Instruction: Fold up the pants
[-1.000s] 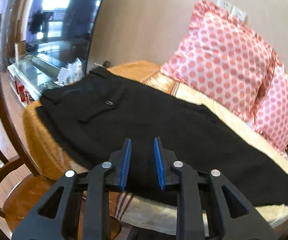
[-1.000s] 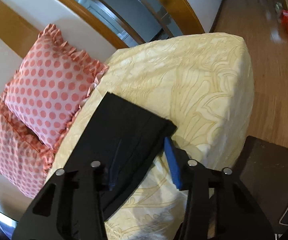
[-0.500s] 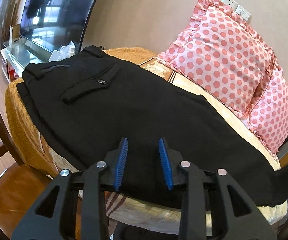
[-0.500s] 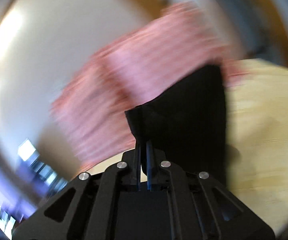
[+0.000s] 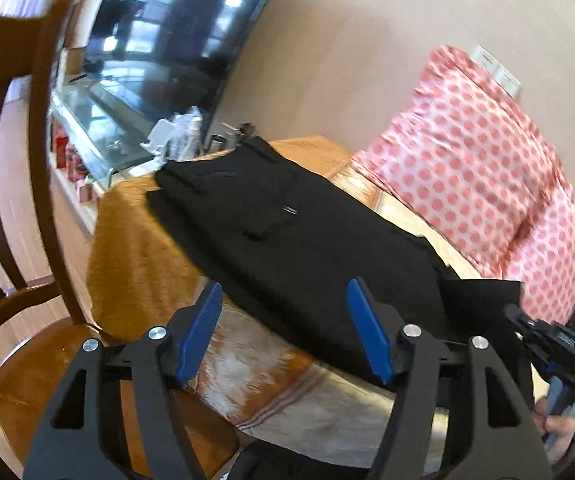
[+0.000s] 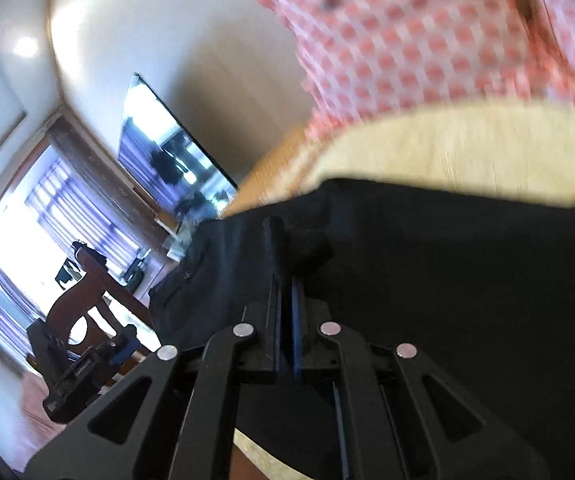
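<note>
Black pants (image 5: 287, 240) lie flat along a cushioned bench, waistband at the far left end. My left gripper (image 5: 283, 300) is open and empty, hovering over the near edge of the pants' middle. My right gripper (image 6: 285, 248) is shut on the pants' leg hem (image 6: 307, 248) and carries it over the rest of the pants (image 6: 467, 300) toward the waistband. The right gripper also shows in the left wrist view (image 5: 527, 328), with the lifted hem (image 5: 483, 296) beside it.
Two pink polka-dot pillows (image 5: 467, 152) lean on the wall behind the bench. A wooden chair (image 5: 27, 280) stands at the near left. A TV (image 5: 175, 28) and a glass stand (image 5: 91, 128) with clutter sit beyond the bench's left end.
My right gripper closed on the leg hem, lifted it and swung it left over the pants. My left gripper opened wider and drew back a little.
</note>
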Motion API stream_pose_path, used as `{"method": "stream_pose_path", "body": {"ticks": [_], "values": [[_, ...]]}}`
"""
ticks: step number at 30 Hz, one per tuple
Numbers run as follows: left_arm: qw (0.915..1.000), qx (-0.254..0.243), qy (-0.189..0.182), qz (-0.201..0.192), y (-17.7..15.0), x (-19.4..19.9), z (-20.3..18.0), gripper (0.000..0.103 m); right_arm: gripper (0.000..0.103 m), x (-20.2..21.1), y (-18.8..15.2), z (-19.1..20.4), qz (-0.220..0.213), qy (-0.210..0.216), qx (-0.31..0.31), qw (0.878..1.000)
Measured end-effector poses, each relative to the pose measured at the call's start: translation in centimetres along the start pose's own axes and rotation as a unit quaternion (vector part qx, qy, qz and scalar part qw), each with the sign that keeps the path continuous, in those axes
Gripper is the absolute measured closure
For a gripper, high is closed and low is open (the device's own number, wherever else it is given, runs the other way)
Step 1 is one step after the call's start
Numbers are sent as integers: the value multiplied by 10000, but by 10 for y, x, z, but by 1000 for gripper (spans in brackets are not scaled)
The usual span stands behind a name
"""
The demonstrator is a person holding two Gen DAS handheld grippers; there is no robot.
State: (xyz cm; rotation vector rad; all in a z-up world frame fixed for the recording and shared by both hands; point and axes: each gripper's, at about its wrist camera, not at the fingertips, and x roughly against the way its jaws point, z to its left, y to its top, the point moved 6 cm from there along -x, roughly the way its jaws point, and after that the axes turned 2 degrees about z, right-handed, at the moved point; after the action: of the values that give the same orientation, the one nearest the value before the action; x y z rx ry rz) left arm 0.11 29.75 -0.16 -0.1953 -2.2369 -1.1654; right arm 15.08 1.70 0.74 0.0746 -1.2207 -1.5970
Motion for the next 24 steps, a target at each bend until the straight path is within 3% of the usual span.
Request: {"method": "stream_pose_path", "body": {"ticks": [2, 4, 5, 9, 11, 15, 20, 24], "values": [[9995, 283, -111, 118, 1, -7, 10, 34, 91, -16, -23, 12, 564, -158, 547, 9968], [9975, 582, -284, 279, -1, -15, 18, 30, 70, -27, -47, 18, 1065, -106, 770, 9913], [9965, 673, -355, 353, -1, -18, 20, 29, 66, -27, -53, 19, 1154, -51, 786, 9902], [9924, 967, -543, 526, -1, -26, 26, 29, 37, -13, -36, 3, 636, -6, 469, 9969], [9920, 1007, -558, 519, 2, -28, 27, 29, 35, -24, -46, -10, 971, -182, 386, 9944], [9913, 1174, -350, 489, 13, -33, 34, 29, 32, -15, -50, -9, 827, -276, 644, 9941], [9838, 1660, -202, 645, 21, -46, 51, 29, 32, -15, -55, -6, 778, -136, 567, 9953], [9824, 1712, -70, 739, 22, -50, 53, 29, 32, -14, -56, -5, 770, -133, 594, 9952]]}}
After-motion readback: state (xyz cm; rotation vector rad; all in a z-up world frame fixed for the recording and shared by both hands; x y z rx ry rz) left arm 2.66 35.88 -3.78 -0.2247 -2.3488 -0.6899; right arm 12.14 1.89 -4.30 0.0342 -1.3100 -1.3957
